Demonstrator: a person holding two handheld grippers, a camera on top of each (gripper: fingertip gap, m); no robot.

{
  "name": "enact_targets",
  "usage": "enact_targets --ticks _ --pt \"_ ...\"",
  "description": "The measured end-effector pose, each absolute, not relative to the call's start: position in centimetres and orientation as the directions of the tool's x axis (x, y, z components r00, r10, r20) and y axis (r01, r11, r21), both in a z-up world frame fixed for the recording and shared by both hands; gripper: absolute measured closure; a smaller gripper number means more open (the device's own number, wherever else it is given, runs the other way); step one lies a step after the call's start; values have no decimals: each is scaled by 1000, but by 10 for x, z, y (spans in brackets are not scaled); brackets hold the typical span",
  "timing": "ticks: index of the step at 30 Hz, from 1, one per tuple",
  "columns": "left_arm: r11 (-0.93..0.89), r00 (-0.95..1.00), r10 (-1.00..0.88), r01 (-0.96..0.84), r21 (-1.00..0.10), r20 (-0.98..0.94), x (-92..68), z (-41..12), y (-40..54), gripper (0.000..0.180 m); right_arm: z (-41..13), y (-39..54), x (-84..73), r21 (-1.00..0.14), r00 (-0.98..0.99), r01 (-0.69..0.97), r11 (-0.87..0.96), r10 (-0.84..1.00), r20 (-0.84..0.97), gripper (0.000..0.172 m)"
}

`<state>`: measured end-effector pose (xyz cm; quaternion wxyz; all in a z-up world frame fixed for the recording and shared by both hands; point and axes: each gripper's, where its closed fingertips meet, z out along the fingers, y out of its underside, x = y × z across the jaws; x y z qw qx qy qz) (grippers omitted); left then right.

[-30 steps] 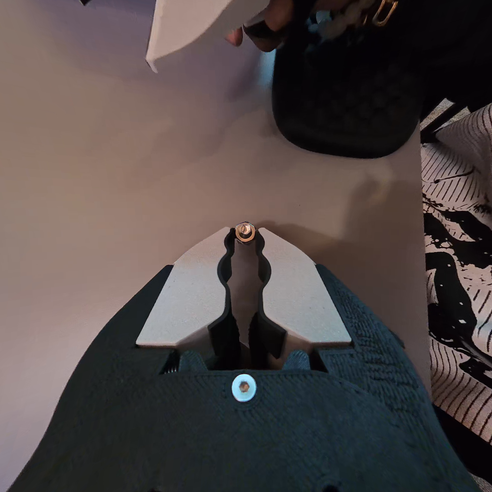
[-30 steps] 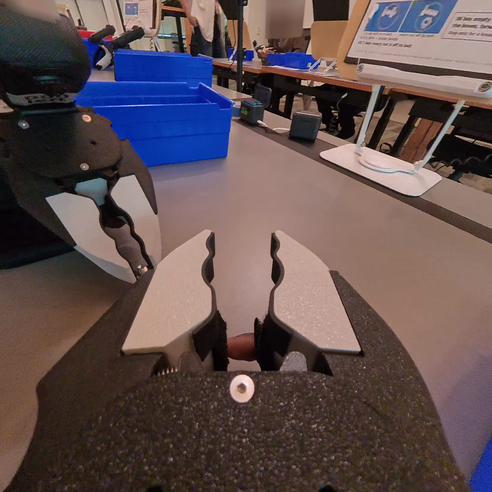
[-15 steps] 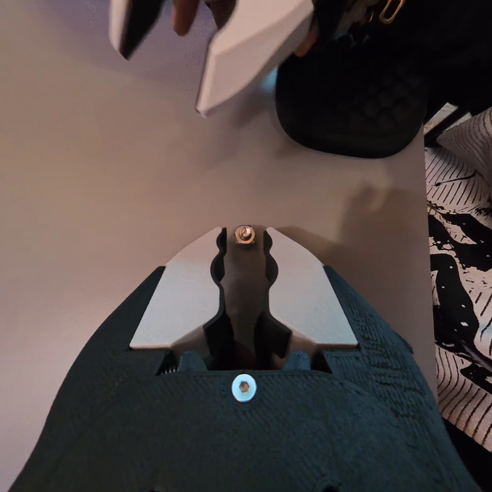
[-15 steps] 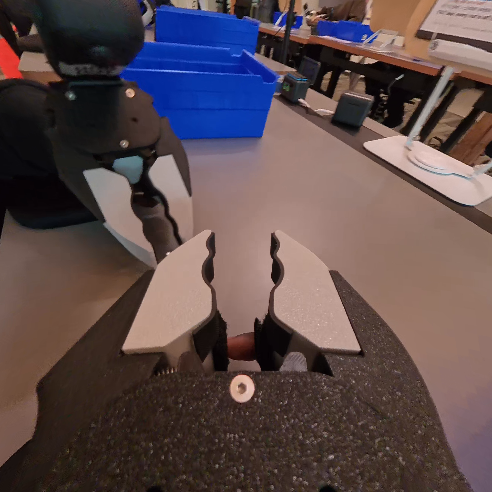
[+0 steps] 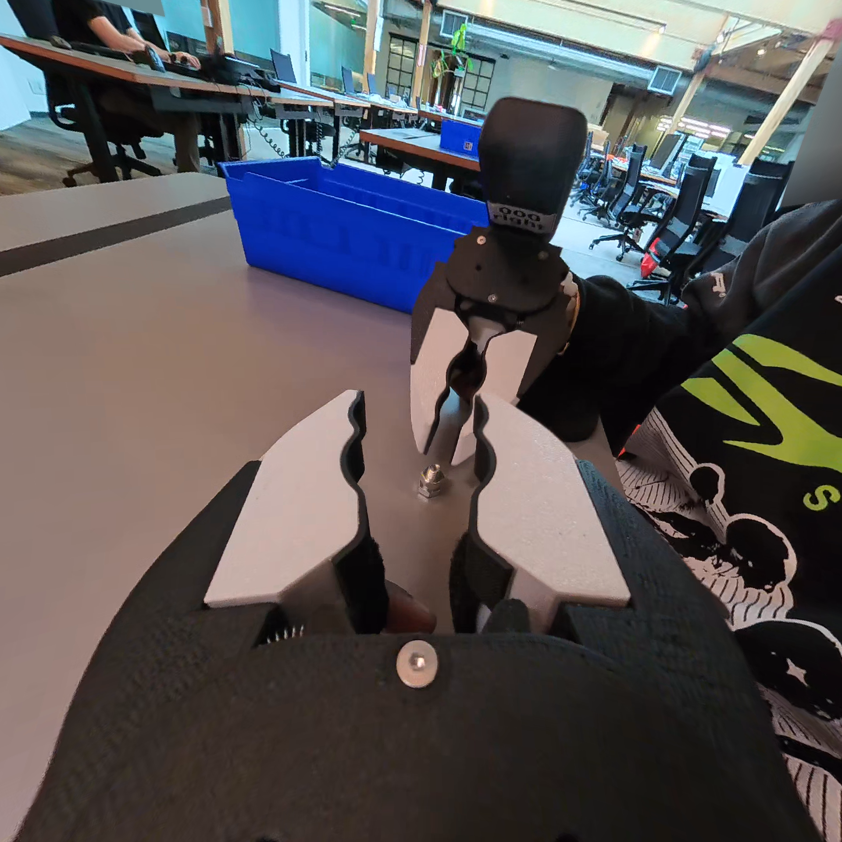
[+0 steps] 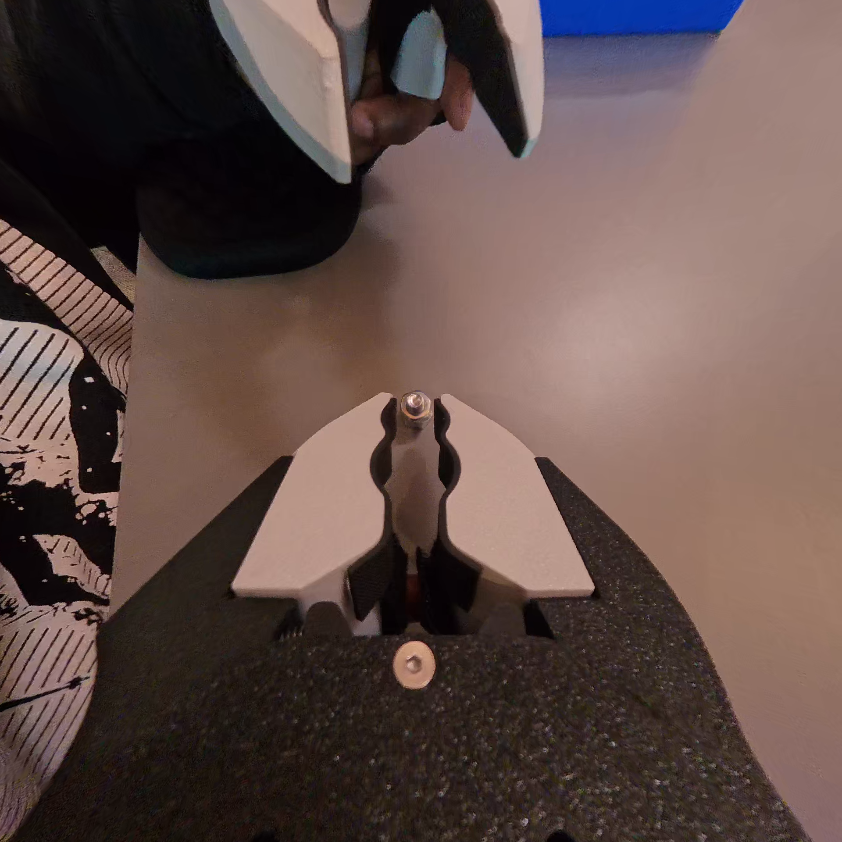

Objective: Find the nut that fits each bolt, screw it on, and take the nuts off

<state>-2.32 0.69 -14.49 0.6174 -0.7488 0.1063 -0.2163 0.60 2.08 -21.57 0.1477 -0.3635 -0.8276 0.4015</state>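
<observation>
Left claw (image 5: 418,437) spread wide, nutted bolt (image 5: 430,480) upright on table (image 5: 136,364), right claw (image 5: 444,449) above, blue bin (image 5: 328,228) behind

Bright bg windows, dim warm tabletop (image 6: 592,319), soft shadows, fisheye edges, slight blur.

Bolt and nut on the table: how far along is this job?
Done: a nut sits threaded on the bolt, standing on the table. In hand: nothing; the left gripper is open, and the right gripper hangs over the nut, not gripping. Left: taking the nut off; other bolts aren't in view.
</observation>
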Motion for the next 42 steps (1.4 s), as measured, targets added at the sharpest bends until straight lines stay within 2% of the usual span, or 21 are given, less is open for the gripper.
enact_targets --ticks 18,24,26,33,42 --pt "-231 896 -420 50 -972 146 -19 -150 8 133 -223 17 3 -753 -708 473 457 706 -16 163" --pt "-294 933 -360 -141 -945 -27 -10 -167 19 130 -176 23 -3 -865 -674 405 294 735 -66 164" --pt "-289 935 -352 -154 -945 -45 -3 -166 24 130 -156 23 -2 -893 -677 373 252 732 -76 164" --pt "-221 911 -411 -130 -967 -28 12 -157 25 149 -133 16 4 -915 -721 315 253 690 -57 164" --pt "-206 895 -446 -134 -969 -29 18 -156 23 161 -128 6 6 -918 -755 285 276 655 -38 164"
